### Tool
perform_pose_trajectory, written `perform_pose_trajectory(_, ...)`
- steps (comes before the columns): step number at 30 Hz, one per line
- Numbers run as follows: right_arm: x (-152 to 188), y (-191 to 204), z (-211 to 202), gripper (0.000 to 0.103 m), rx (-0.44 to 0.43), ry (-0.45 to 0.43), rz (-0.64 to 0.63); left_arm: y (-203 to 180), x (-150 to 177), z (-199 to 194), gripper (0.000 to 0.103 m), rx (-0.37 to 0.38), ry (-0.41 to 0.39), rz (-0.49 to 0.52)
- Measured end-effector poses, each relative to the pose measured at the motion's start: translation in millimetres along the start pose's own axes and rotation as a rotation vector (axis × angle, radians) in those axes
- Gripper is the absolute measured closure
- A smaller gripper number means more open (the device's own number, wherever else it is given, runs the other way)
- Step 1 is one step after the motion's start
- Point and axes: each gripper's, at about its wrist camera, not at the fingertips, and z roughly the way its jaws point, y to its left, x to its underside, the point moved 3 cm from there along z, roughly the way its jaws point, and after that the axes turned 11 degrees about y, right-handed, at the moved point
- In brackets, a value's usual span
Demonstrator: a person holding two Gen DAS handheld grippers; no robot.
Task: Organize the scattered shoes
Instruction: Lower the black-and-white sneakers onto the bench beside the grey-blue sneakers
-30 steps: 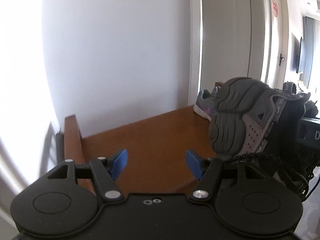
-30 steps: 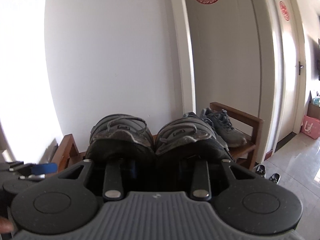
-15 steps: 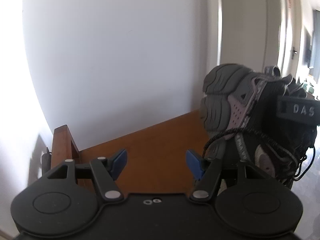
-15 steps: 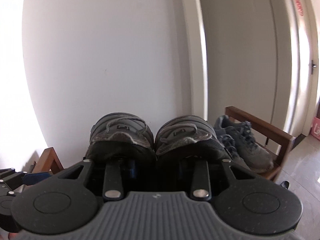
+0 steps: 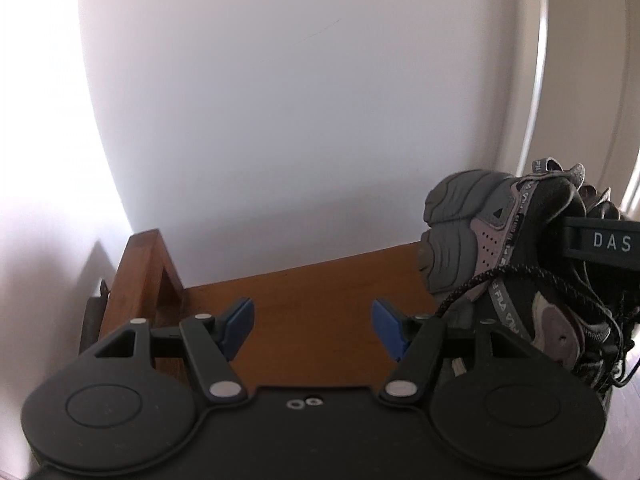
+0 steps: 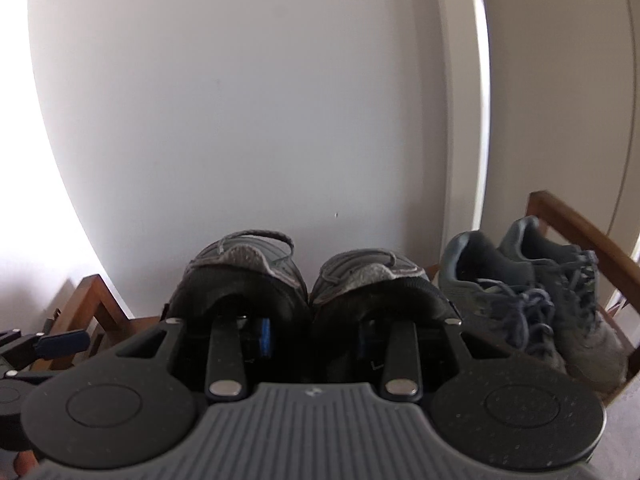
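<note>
While the left claw [image 5: 312, 326] hangs open and empty over the wooden shoe rack [image 5: 320, 280], the right claw [image 6: 310, 336] grips a pair of grey-black sneakers [image 6: 244, 276] by their collars, beside the grey trainers [image 6: 532, 292] on the rack.

grey-black shoes [image 6: 308, 280], brown wooden rack [image 5: 320, 304]

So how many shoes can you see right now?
4. Two dark grey shoes are gripped together by the right gripper; two blue-grey sneakers sit on the wooden rack to their right. More may be hidden.
</note>
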Motion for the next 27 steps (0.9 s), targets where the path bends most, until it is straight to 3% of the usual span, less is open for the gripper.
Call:
perform_pose_trajectory(13,-24,-5,71,0.064,-0.022,0.17,-0.015,9,3,21,0.038,-0.056,0.069,-0.1)
perform_pose_trajectory(16,-26,-4,83,0.064,-0.024,0.2,-0.021,-4,8,6,0.038,-0.058,0.077,-0.111)
perform_pose_trajectory(27,-31,0,123,0.064,-0.037,0.303,-0.042,-7,8,16,0.038,-0.076,0.126,-0.149)
